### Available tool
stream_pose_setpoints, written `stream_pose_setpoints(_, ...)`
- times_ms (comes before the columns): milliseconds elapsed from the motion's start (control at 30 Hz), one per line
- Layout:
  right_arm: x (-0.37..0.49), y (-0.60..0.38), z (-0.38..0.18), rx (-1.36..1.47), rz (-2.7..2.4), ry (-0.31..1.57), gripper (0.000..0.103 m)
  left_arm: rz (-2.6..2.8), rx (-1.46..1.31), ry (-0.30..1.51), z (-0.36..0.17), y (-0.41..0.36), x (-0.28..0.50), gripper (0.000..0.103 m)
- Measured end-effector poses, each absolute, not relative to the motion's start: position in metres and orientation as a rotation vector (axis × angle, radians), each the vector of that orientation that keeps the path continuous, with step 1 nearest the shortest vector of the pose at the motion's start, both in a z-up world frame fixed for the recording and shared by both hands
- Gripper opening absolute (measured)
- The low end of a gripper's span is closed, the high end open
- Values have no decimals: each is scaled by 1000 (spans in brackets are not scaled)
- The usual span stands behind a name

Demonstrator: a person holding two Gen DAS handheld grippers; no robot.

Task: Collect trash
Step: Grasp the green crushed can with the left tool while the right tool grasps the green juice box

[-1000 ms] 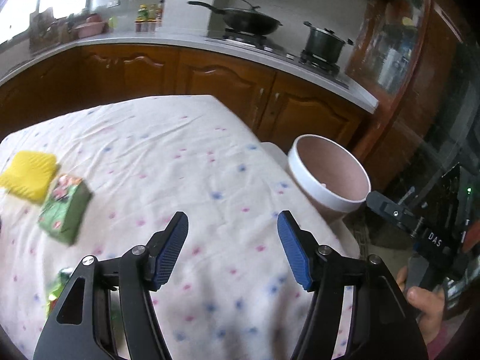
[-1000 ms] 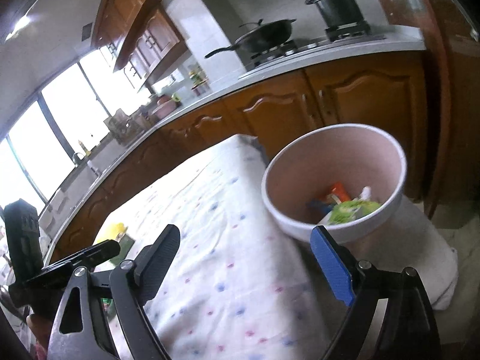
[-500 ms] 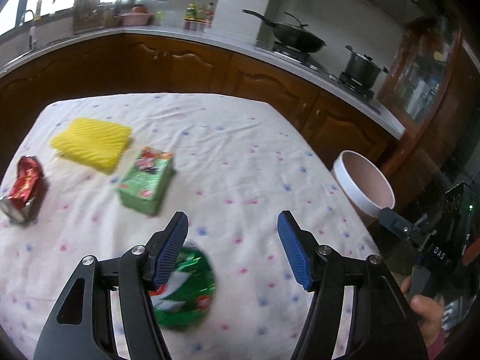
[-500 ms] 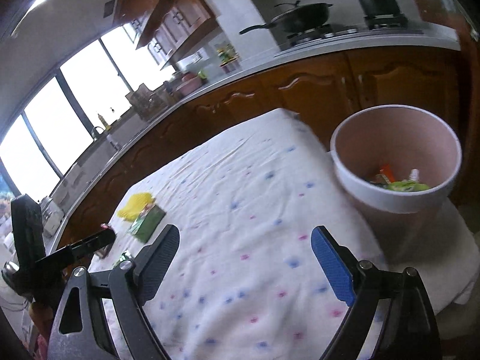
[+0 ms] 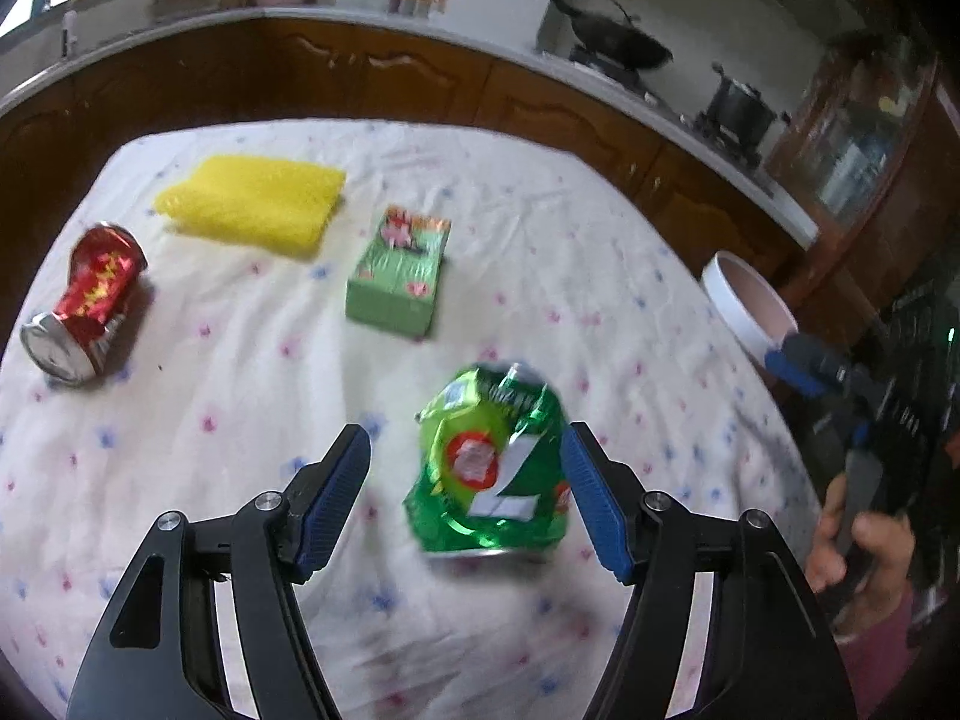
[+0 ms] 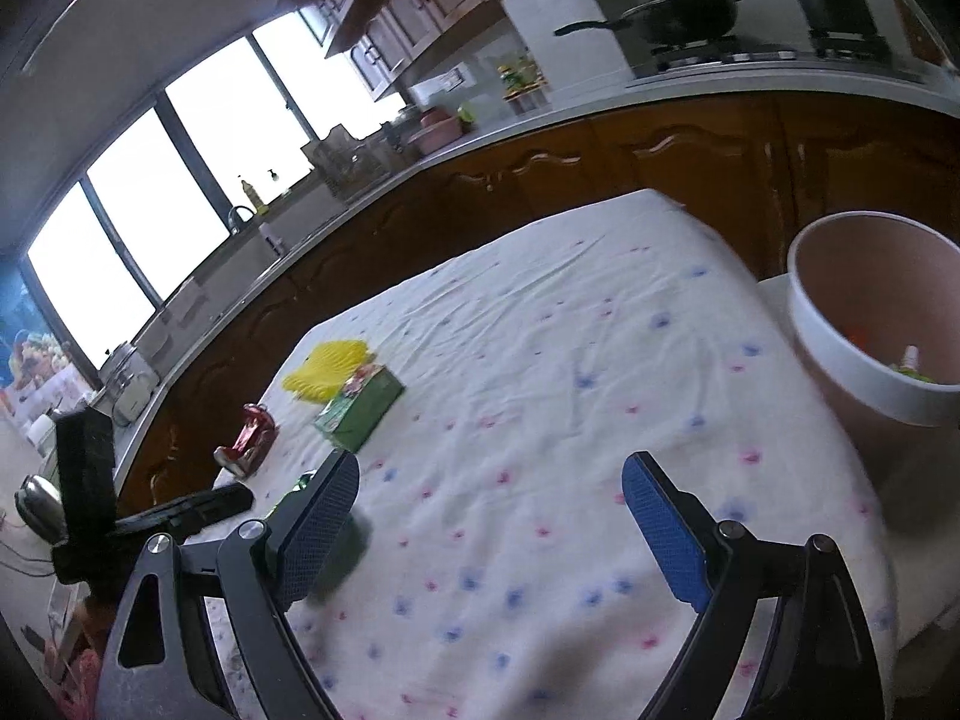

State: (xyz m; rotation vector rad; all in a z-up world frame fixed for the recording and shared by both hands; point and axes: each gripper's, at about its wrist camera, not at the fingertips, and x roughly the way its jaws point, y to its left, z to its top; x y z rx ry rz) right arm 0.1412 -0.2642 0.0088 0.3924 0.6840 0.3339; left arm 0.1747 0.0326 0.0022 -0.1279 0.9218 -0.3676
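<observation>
Both grippers gape empty: the left gripper [image 5: 465, 495] straddles the crushed green can [image 5: 492, 471] to grab it, while the right gripper [image 6: 489, 519] waits near the bin [image 6: 840, 354].

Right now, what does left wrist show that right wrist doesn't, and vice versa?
Left wrist only: the full crushed green can between the open left tool fingers, and the hand holding the right tool.

Right wrist only: trash inside the bin, the windows, the open right tool.

Both: red can, yellow sponge, green box, tablecloth.
</observation>
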Motion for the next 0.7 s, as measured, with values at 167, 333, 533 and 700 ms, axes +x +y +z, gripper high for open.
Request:
stream_pose_setpoints(167,154,-239,12,375,384,696,91,-428,-129,964,-12,33,181,67)
stream_pose_setpoints(333,183,-210,11,369,448,734,91,-487,-112,1007,-24,25,189,67)
stream_pose_setpoints(533,214,-175,5,337,496,786,74,-556,-172,1019,-33,26,192,41)
stream_pose_setpoints(700,237,-147,-1,309,522,828,46,-537,-135,971,-27,27,183,37)
